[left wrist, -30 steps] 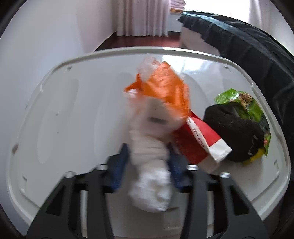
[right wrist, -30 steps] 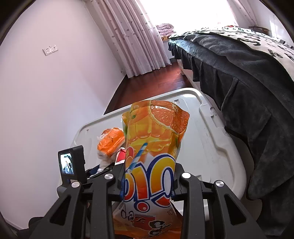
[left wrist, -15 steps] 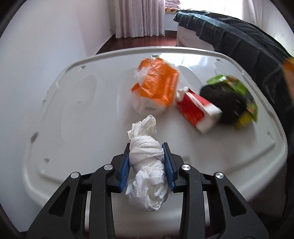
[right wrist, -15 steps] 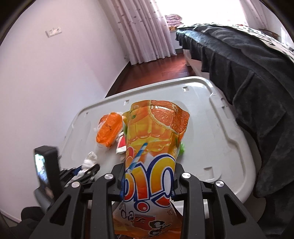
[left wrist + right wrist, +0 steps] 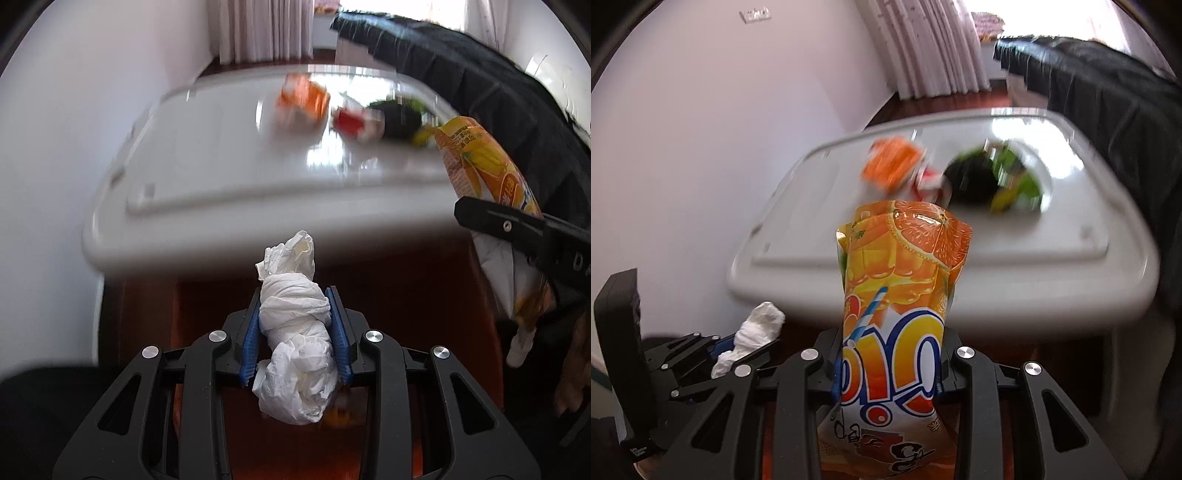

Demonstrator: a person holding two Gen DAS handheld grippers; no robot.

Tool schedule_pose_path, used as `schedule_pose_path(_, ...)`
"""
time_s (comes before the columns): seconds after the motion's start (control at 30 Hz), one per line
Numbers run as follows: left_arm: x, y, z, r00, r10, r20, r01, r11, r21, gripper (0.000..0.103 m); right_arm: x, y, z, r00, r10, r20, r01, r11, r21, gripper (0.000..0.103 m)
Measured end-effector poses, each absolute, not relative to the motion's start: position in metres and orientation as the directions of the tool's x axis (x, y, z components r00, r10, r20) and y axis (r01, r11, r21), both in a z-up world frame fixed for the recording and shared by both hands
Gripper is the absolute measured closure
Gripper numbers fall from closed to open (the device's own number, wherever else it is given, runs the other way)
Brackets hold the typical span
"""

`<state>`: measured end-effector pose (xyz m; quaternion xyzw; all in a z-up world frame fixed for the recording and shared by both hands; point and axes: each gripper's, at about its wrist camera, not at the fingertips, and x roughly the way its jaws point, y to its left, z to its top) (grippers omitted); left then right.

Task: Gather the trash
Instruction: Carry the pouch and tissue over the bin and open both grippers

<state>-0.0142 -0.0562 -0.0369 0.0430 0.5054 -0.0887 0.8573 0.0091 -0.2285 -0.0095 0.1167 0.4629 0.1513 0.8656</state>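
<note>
Below the white plastic lid, the left gripper clamps a tissue wad; at three o'clock the right gripper pinches an orange drink pouch, both apparently lifted clear for disposal.

A glossy white plastic lid-like surface carries an orange crumpled wrapper, a red-and-white packet beside it, then a black lump on green packaging.
</note>
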Motion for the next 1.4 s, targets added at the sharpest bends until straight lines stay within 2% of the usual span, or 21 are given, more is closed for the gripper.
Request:
schedule_pose_path(0.27,-0.047,-0.037,-0.108,0.312,-0.062,-0.948,0.151,0.988,-0.015,0.071,-0.042,-0.194,-0.085,0.358,0.334,-0.872,-0.075,0.941,0.330,0.070)
schedule_pose_path(0.4,-0.043,-0.036,-0.110,0.313,-0.071,-0.947,0.145,0.989,-0.026,0.071,-0.043,-0.184,-0.090,0.345,0.292,-0.892,-0.101,0.956,0.274,0.070)
schedule_pose_path(0.87,-0.028,-0.034,-0.127,0.259,-0.067,-0.964,0.132,0.991,-0.034,0.070,-0.045,-0.191,-0.112,0.271,0.242,-0.932,-0.052,0.970,0.237,0.067)
schedule_pose_path(0.9,-0.029,-0.033,-0.127,0.258,-0.070,-0.964,0.131,0.991,-0.037,0.069,-0.044,-0.190,-0.113,0.266,0.236,-0.935,-0.050,0.972,0.231,0.063)
schedule_pose_path(0.93,-0.030,-0.032,-0.127,0.259,-0.069,-0.964,0.127,0.991,-0.036,0.066,-0.042,-0.189,-0.114,0.264,0.224,-0.938,-0.044,0.974,0.220,0.055)
schedule_pose_path(0.97,-0.028,-0.032,-0.127,0.255,-0.067,-0.965,0.124,0.992,-0.036,0.050,-0.042,-0.190,-0.114,0.265,0.212,-0.941,-0.036,0.977,0.210,0.042)
schedule_pose_path(1.0,-0.028,-0.029,-0.128,0.255,-0.056,-0.965,0.113,0.993,-0.028,0.031,-0.042,-0.192,-0.113,0.276,0.194,-0.941,-0.024,0.981,0.195,0.039)
schedule_pose_path(1.03,-0.028,-0.029,-0.127,0.265,-0.047,-0.963,0.103,0.994,-0.021,0.028,-0.041,-0.192,-0.112,0.282,0.187,-0.941,-0.019,0.982,0.190,0.039)
schedule_pose_path(1.4,-0.029,-0.026,-0.125,0.278,-0.045,-0.960,0.087,0.996,-0.022,0.027,-0.037,-0.212,-0.095,0.314,0.233,-0.921,0.043,0.965,0.258,0.038)
